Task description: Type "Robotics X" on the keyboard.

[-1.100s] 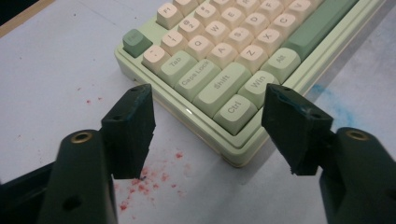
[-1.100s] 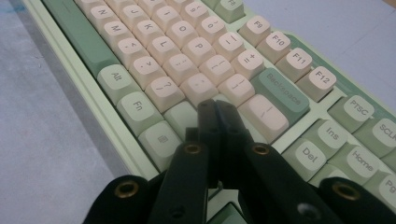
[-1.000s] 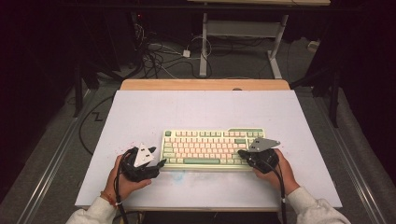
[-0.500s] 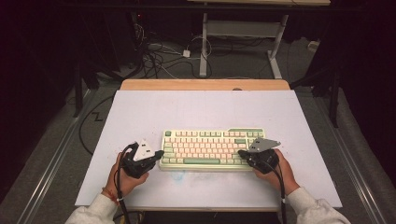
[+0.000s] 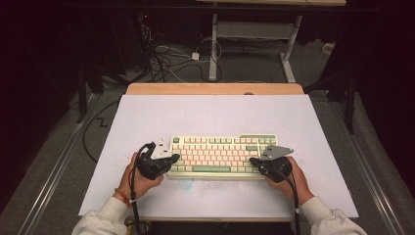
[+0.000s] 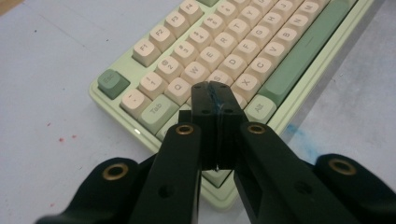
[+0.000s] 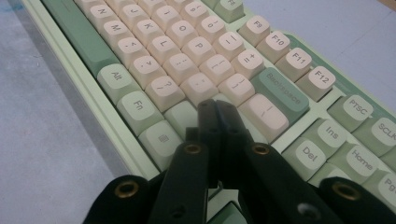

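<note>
Keyboard lies flat near the front of our white worktop | left gripper over its left-end keys, jaws just closed together, nothing between | right gripper over its right-end keys, jaws pressed together, empty

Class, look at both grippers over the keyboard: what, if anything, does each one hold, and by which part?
Nothing is held. The left gripper and right gripper are both shut empty over the keyboard.

Table evenly lit — dark surroundings, blurred foregrounds.
</note>
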A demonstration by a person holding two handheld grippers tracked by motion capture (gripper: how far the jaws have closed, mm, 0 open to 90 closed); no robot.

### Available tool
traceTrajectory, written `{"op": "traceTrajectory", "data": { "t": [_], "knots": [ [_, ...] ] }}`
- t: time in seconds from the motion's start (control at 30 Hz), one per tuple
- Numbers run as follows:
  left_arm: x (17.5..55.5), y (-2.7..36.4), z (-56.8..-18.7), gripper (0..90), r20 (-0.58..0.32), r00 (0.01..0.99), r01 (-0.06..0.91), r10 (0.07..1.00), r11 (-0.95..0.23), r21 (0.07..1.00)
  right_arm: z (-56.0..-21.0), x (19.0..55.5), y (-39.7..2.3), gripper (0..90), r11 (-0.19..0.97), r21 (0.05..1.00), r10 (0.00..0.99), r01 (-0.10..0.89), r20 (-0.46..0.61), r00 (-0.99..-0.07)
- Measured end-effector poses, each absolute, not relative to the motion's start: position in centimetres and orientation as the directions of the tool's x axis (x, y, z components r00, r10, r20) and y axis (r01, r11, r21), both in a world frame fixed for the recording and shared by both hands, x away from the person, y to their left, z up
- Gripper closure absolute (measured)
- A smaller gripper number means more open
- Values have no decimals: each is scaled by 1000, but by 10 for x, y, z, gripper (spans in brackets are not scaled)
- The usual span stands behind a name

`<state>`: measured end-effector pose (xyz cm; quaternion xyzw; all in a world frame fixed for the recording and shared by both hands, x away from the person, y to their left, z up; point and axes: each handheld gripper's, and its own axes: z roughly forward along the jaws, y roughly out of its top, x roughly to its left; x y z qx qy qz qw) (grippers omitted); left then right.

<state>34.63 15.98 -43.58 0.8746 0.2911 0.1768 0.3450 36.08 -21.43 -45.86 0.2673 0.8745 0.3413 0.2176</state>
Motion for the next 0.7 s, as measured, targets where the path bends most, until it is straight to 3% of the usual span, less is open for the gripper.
{"op": "traceTrajectory", "data": {
  "t": [0.7],
  "knots": [
    [367, 123, -442, 861, 93, 815, 379, 572, -647, 662, -459, 361, -215, 900, 623, 714, 616, 319, -197, -763]
  ]
}}
